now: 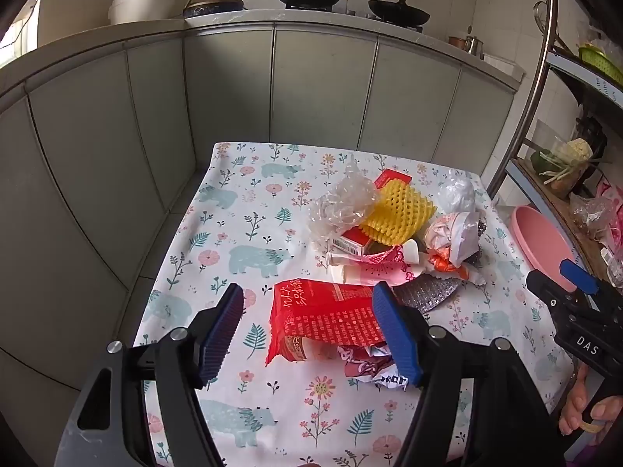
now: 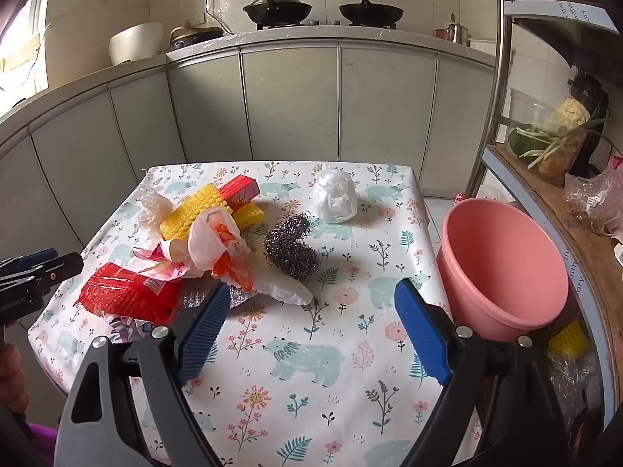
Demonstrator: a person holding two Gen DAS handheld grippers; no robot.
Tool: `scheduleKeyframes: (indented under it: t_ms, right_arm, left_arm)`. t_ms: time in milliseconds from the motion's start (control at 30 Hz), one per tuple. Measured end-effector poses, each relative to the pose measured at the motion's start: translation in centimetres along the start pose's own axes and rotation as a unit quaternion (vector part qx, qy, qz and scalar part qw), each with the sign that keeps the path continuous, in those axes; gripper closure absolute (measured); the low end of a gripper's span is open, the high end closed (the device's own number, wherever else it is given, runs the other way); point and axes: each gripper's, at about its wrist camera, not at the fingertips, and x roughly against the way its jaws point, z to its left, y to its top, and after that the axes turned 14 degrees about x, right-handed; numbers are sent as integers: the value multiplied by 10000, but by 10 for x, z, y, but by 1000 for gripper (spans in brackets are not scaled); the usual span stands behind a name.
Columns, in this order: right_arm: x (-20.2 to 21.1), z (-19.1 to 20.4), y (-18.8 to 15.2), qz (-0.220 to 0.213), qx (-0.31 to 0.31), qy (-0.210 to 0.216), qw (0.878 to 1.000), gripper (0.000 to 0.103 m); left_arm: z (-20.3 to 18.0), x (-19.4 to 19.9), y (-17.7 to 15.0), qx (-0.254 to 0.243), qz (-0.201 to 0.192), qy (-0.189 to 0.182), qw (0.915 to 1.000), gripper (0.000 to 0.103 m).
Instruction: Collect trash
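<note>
A heap of trash lies on the floral tablecloth [image 1: 249, 241]: a red snack bag [image 1: 327, 319], yellow foam fruit netting [image 1: 397, 210], crumpled clear plastic [image 1: 342, 206], a small red-and-white box [image 1: 352, 242], pink and orange wrappers [image 1: 447, 241]. My left gripper [image 1: 311, 334] hovers open over the red snack bag, its fingers apart from it. In the right wrist view my right gripper [image 2: 311, 330] stands wide open above bare cloth, nothing between its fingers. Ahead of it are a steel scourer [image 2: 292, 245], a white plastic bag ball [image 2: 335, 198] and the red snack bag [image 2: 128, 295].
A pink plastic basin [image 2: 502, 268] stands at the table's right edge. A shelf unit [image 2: 584, 233] with vegetables and bags rises on the right. Grey kitchen cabinets [image 1: 319, 89] with woks on top run behind the table. A hand [image 1: 584, 408] holds the right gripper's handle.
</note>
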Motion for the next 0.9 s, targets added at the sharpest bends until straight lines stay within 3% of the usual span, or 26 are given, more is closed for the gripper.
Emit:
scheduleKeyframes:
  t_ms: [900]
  right_arm:
    - [0, 6, 1, 40, 113, -4, 9999, 16]
  left_arm:
    - [4, 8, 2, 45, -70, -54, 10000, 35]
